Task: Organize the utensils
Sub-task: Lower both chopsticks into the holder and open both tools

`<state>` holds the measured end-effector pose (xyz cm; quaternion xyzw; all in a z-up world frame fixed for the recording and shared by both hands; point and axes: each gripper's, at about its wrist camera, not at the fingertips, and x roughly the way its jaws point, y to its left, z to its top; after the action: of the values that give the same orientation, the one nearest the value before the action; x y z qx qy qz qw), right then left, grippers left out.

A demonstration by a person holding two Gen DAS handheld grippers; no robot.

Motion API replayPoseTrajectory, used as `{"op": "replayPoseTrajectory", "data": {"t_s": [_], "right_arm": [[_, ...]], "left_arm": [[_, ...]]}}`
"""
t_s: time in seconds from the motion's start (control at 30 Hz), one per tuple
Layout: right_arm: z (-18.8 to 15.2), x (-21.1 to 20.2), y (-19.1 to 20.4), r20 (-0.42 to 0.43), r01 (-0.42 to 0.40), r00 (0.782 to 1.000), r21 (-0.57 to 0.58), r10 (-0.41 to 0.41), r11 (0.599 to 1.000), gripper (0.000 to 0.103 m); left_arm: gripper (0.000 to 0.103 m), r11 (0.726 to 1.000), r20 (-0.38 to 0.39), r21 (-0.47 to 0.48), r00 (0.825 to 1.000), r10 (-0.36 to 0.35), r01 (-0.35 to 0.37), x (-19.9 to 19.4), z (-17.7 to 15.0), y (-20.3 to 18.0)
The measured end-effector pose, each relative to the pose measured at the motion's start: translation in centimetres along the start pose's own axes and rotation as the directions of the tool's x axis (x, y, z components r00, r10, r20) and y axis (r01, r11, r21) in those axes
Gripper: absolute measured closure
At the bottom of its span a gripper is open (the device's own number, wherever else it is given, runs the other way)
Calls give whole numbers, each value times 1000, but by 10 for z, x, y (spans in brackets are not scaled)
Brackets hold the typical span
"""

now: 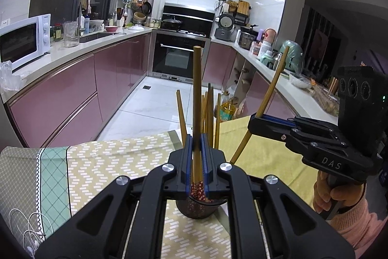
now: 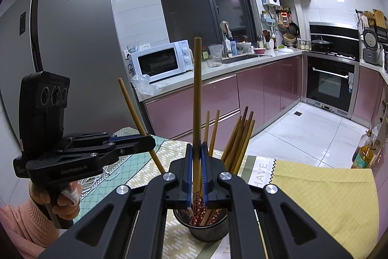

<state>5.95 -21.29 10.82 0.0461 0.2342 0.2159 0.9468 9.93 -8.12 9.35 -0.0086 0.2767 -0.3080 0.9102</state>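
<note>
Over the cup [image 2: 206, 229]: two grippers, left [image 1: 197, 137] and right [image 2: 197, 147], each pinching one chopstick [image 1: 197, 89]; about nine more inside.

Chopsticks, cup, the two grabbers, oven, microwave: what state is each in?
Left gripper: shut on a chopstick.
Right gripper: shut on another chopstick.
Cup: upright, holding more chopsticks.
Oven: door closed.
Microwave: door closed.
</note>
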Motion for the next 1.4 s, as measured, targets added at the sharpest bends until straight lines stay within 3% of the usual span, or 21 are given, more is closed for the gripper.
{"op": "replayPoseTrajectory", "data": {"t_s": [0.63, 1.4], "right_arm": [[-8, 21, -10, -56, 5, 998, 26, -4, 1000, 97], [-19, 41, -14, -98, 5, 995, 44, -1, 999, 97]], "left_arm": [[95, 997, -44, 58, 998, 45, -42, 18, -10, -4], [95, 997, -97, 57, 994, 59, -53, 41, -15, 1]]}}
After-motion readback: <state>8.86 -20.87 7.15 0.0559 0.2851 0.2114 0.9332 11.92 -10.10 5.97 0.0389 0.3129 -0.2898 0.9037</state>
